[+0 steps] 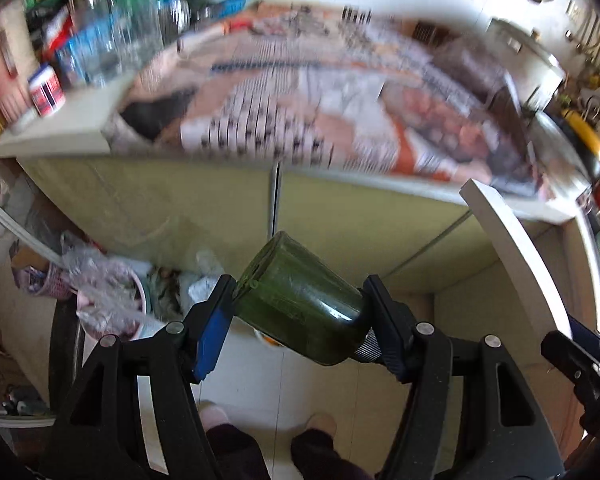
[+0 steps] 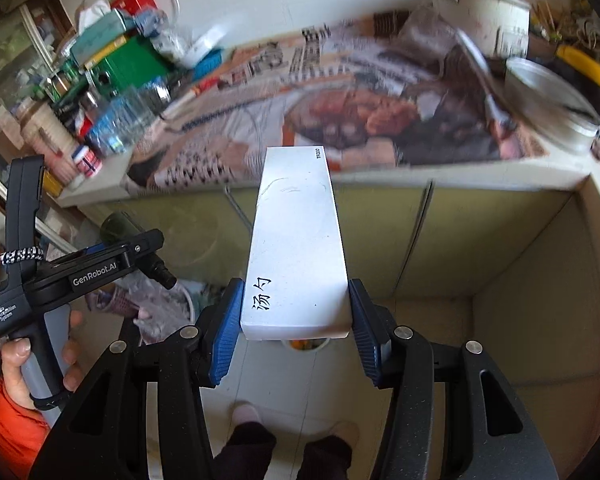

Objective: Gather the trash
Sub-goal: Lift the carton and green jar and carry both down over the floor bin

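A dark green glass bottle (image 1: pixel 300 304) lies crosswise between the left fingers (image 1: pixel 216 320), its base against one pad and its neck end against the other. A long white box (image 2: pixel 298 248) with black handwriting near its close end extends straight forward from between the right fingers (image 2: pixel 226 332), clamped at its sides.

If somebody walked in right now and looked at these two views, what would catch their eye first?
Probably the two things being carried: the left gripper clamps a dark green jar tilted on its side, and the right gripper grips a long white box with black handwriting near its close end. Behind both runs a counter spread with newspaper, and a full trash bin sits on the floor at lower left.
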Motion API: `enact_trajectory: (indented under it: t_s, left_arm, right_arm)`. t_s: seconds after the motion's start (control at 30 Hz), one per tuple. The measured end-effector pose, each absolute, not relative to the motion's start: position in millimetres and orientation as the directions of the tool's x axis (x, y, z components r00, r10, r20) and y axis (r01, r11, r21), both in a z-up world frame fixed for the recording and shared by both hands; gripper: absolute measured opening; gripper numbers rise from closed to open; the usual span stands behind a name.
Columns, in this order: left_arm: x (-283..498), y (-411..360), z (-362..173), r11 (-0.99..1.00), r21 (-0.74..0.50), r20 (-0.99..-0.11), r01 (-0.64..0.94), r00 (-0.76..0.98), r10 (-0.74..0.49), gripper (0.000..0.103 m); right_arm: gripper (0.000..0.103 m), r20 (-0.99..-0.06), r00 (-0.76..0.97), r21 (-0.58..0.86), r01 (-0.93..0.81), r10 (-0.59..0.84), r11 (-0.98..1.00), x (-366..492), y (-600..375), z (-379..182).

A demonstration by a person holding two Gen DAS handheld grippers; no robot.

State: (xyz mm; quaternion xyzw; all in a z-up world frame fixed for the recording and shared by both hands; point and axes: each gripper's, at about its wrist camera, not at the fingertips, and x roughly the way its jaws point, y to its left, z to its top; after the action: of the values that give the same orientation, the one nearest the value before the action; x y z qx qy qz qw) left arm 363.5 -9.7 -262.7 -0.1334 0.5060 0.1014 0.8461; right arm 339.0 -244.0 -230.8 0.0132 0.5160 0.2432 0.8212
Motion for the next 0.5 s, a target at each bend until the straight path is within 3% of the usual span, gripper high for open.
enact_trajectory:
  t_s: [0.23, 0.5]
  left_arm:
    - [380, 10, -365, 0.962, -0.126, -0.928, -0.241, 0.371, -0.028, 0.064]
    - [399, 28, -501, 0.974, -0.124, -0.952, -0.189, 0.299, -0.063, 0.064]
  right_arm:
    - [0.048, -0.899, 0.258, 0.269, -0.311, 0.353, 0.912, 330, -216, -319]
    - [0.048, -0.947, 0.158, 0.234, -0.253, 0.279, 0.939, 338, -181, -468]
